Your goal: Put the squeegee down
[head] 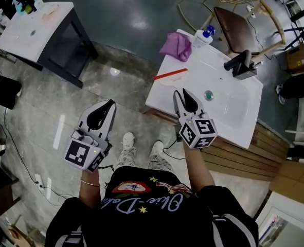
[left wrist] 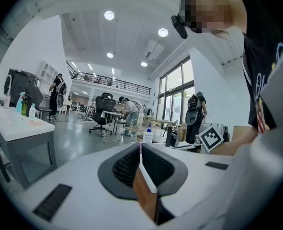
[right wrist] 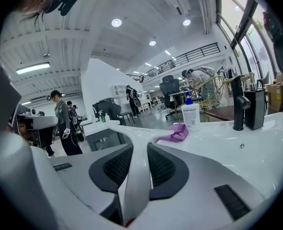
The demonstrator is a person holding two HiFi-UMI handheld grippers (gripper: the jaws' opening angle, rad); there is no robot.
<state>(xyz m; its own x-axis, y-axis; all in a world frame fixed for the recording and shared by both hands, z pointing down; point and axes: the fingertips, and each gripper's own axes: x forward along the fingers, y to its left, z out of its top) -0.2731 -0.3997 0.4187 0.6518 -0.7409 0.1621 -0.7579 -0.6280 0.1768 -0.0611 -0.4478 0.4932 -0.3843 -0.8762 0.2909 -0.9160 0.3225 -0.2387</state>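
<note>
- Head view first, for anything readable: the person's black shirt (head: 141,199) has curly white lettering across the chest, but it's upside down and I can't make it out. The only other print is the black-and-white square markers on the gripper cubes.
- The bottle (head: 202,37) with the blue pump top stands on the far left corner of the sink (head: 164,94). It has a label, but the print is too small to read, and I can't tell what's inside.
- The sink's bowl has a greenish drain plug (head: 209,94) at its bottom. A black faucet (head: 240,63) stands at the sink's far edge.
- The squeegee (head: 171,74) is a thin red bar lying flat on the sink's left deck, just in front of the purple cloth (head: 176,45). Neither gripper is touching it.
- The right gripper (head: 181,91) hangs over the sink's near left edge. Its jaws are clearly spread and there's only sink showing through the gap.
- The left gripper (head: 112,103) is well off to the sink's left, over the floor. It's pinched down to a sliver and holds nothing.
</note>
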